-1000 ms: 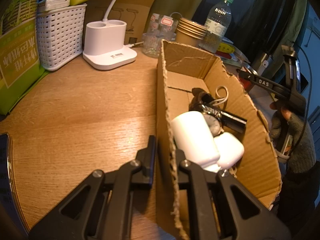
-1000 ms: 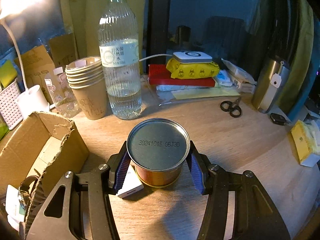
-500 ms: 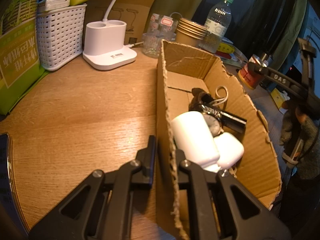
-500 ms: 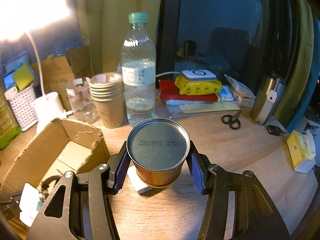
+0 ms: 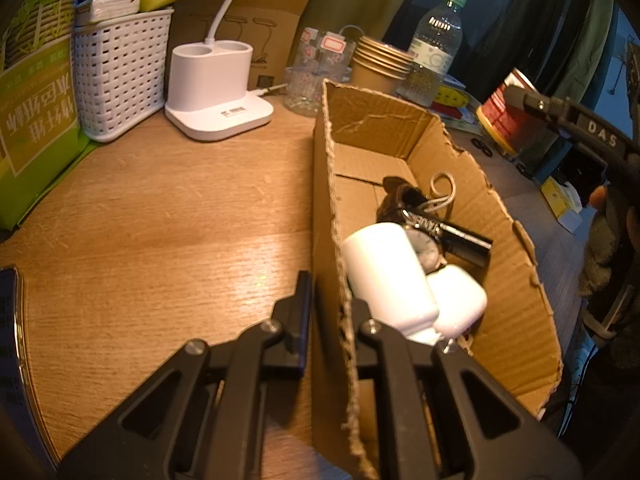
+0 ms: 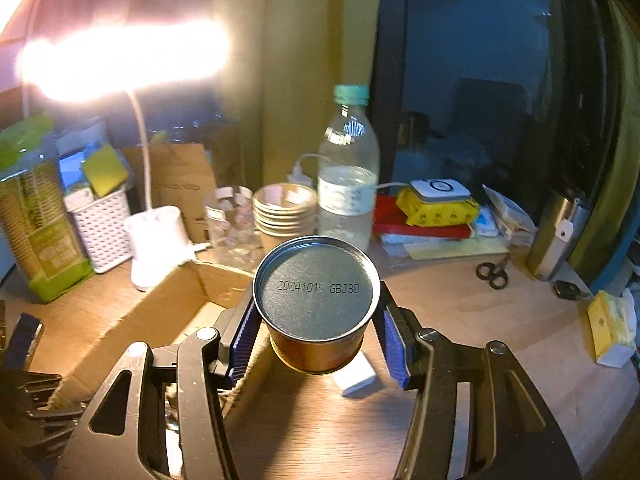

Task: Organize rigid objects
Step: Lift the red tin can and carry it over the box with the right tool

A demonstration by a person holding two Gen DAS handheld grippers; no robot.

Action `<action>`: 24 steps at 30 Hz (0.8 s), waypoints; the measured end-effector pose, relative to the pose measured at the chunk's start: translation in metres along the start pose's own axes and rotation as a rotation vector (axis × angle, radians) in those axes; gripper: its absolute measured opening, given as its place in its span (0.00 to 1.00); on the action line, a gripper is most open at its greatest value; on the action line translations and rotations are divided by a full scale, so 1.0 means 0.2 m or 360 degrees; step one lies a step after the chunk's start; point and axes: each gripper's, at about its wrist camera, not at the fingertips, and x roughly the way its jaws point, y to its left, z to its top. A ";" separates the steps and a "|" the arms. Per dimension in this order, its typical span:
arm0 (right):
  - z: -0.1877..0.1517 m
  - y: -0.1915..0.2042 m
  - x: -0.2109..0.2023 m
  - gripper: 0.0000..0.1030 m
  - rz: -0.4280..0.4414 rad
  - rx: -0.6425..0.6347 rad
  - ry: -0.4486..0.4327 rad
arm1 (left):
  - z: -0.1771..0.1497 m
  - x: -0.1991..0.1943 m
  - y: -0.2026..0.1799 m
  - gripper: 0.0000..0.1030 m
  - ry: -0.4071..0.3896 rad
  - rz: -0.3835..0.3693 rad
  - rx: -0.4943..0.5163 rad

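A tin can (image 6: 316,300) with a stamped grey lid and an orange-red side hangs in the air, my right gripper (image 6: 318,332) shut on it with blue pads on both sides. In the left wrist view the same can (image 5: 506,114) shows high at the right, beyond the box's far wall. My left gripper (image 5: 326,300) is shut on the near wall of the open cardboard box (image 5: 516,280). Inside lie two white cases (image 5: 386,272), a wristwatch (image 5: 426,246), a black stick (image 5: 460,236) and a dark piece with a cord loop. The box (image 6: 160,308) lies below and left of the can.
At the back stand a white lamp base (image 5: 216,88), a white basket (image 5: 118,68), paper cups (image 5: 380,66), a water bottle (image 6: 348,196) and a green carton (image 5: 34,120). A small white block (image 6: 356,376), scissors (image 6: 492,274), a steel flask (image 6: 556,236) and a yellow packet (image 6: 610,326) lie right.
My right gripper has risen with the can and swung left toward the box; the desk and the white block now lie farther below. The left gripper and the box have not moved.
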 end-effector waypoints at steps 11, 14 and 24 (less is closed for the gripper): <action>0.02 0.11 0.02 0.55 0.0084 -0.0073 -0.0009 | 0.00 0.00 0.00 0.09 0.0000 -0.0001 -0.0001; 0.01 0.14 0.04 0.55 0.0110 -0.0090 0.0001 | 0.00 0.00 0.00 0.09 -0.0001 -0.0001 -0.0001; -0.01 0.20 0.16 0.55 0.0236 -0.0118 0.0084 | 0.00 0.00 0.00 0.09 -0.0001 -0.0001 -0.0001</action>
